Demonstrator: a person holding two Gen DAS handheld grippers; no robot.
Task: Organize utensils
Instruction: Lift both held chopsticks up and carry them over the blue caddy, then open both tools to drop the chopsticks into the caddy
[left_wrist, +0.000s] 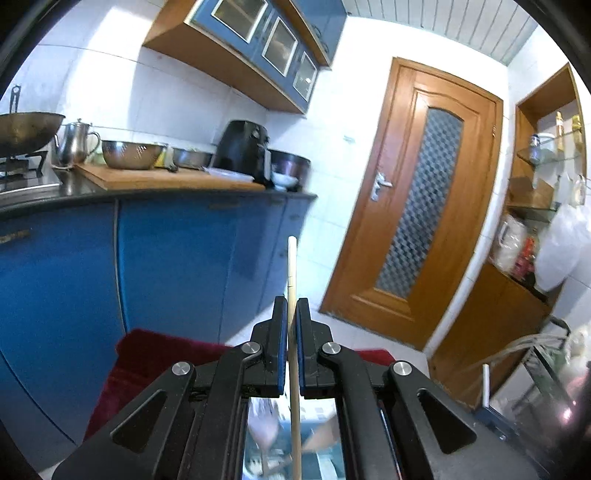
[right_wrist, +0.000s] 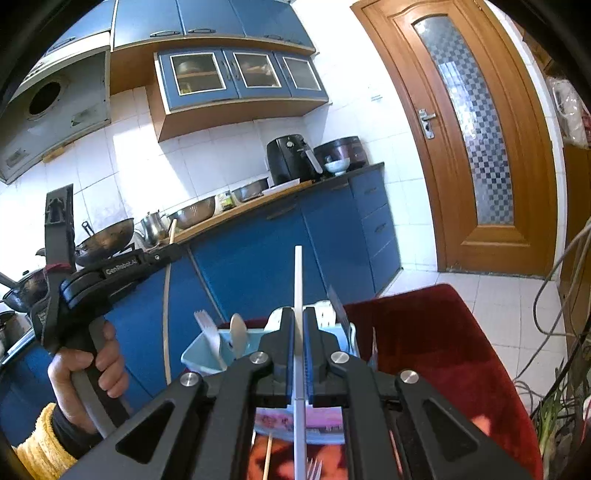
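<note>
My left gripper (left_wrist: 291, 308) is shut on a wooden chopstick (left_wrist: 291, 266) that stands upright through the jaws, held in the air. It also shows in the right wrist view (right_wrist: 168, 295), at the left, in a person's hand. My right gripper (right_wrist: 298, 317) is shut on a white plastic utensil handle (right_wrist: 298, 273) that points up. Just beyond it stands a light blue utensil holder (right_wrist: 207, 350) with a white plastic fork (right_wrist: 205, 325) and a white spoon (right_wrist: 237, 328) in it. Below the right gripper lie a wooden stick (right_wrist: 267, 458) and a fork (right_wrist: 314, 467).
A dark red cloth (right_wrist: 436, 339) covers the surface under the holder. Blue base cabinets (left_wrist: 166, 266) carry a counter with steel bowls (left_wrist: 131, 153), a kettle (left_wrist: 75, 142) and a black air fryer (left_wrist: 243, 147). A wooden door (left_wrist: 413, 206) stands at the right. Cables (right_wrist: 557, 295) hang at far right.
</note>
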